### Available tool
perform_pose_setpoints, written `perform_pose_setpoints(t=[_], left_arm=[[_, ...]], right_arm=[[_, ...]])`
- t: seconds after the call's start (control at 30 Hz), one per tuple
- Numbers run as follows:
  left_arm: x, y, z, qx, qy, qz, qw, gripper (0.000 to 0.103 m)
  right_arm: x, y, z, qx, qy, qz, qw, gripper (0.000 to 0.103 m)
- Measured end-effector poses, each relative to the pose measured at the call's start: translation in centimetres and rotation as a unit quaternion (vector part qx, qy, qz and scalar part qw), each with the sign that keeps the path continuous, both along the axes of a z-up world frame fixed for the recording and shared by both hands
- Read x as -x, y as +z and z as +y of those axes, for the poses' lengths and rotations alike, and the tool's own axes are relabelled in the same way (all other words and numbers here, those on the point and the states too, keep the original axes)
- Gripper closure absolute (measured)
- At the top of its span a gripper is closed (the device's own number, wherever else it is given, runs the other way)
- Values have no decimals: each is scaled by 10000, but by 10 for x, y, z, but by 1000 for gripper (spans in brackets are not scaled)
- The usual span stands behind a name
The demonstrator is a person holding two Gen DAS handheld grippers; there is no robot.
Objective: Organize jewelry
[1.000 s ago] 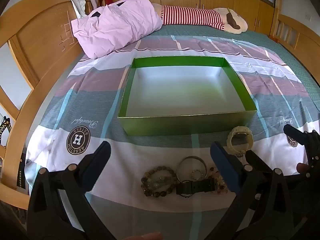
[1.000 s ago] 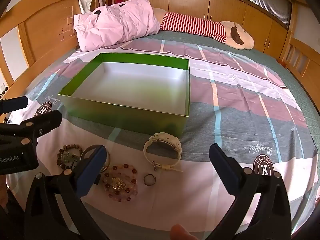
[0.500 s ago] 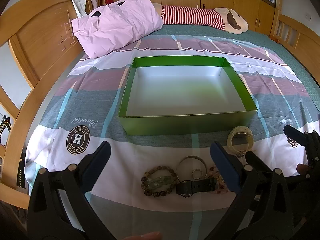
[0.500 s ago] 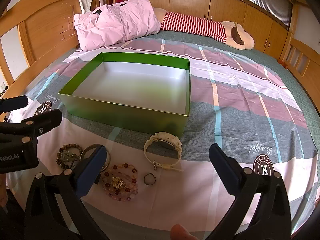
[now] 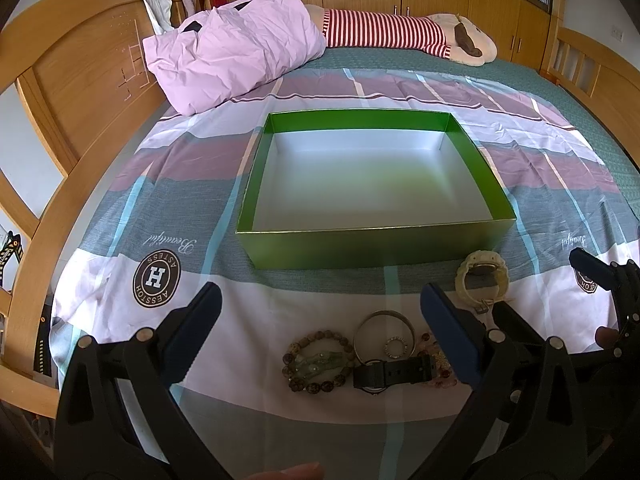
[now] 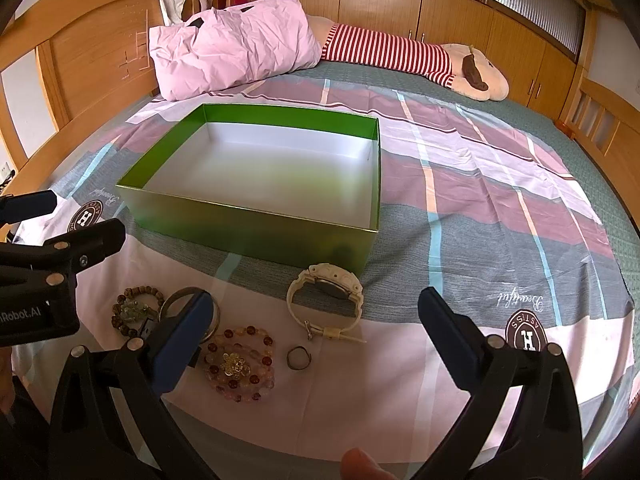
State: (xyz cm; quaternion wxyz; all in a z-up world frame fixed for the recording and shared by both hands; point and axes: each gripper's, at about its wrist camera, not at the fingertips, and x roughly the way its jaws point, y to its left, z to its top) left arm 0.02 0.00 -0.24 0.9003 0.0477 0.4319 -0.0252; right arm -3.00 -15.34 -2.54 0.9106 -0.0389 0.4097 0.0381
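An empty green box (image 5: 372, 246) with a white inside sits on the bed; it also shows in the right wrist view (image 6: 248, 232). Jewelry lies in front of it: a cream watch (image 5: 482, 276) (image 6: 326, 300), a brown bead bracelet (image 5: 316, 360) (image 6: 134, 312), a metal bangle (image 5: 384, 334), a black watch (image 5: 388, 372), a pink bead bracelet (image 6: 240, 364) and a small ring (image 6: 298, 358). My left gripper (image 5: 320, 336) is open above the bracelets. My right gripper (image 6: 316, 340) is open above the ring and cream watch.
A pink pillow (image 5: 232, 56) and a striped plush toy (image 5: 400, 36) lie at the head of the bed. The wooden bed frame (image 5: 80, 92) runs along the left. Wooden cabinets stand behind.
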Motion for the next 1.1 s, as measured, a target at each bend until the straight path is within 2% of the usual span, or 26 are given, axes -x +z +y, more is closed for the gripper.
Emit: perform_pose_setpoints(t=[1.1], left_arm=[[5,-3,0,-9,-18,31,10000,2]], right_arm=[[1,-1,1,84,38,15,10000,1]])
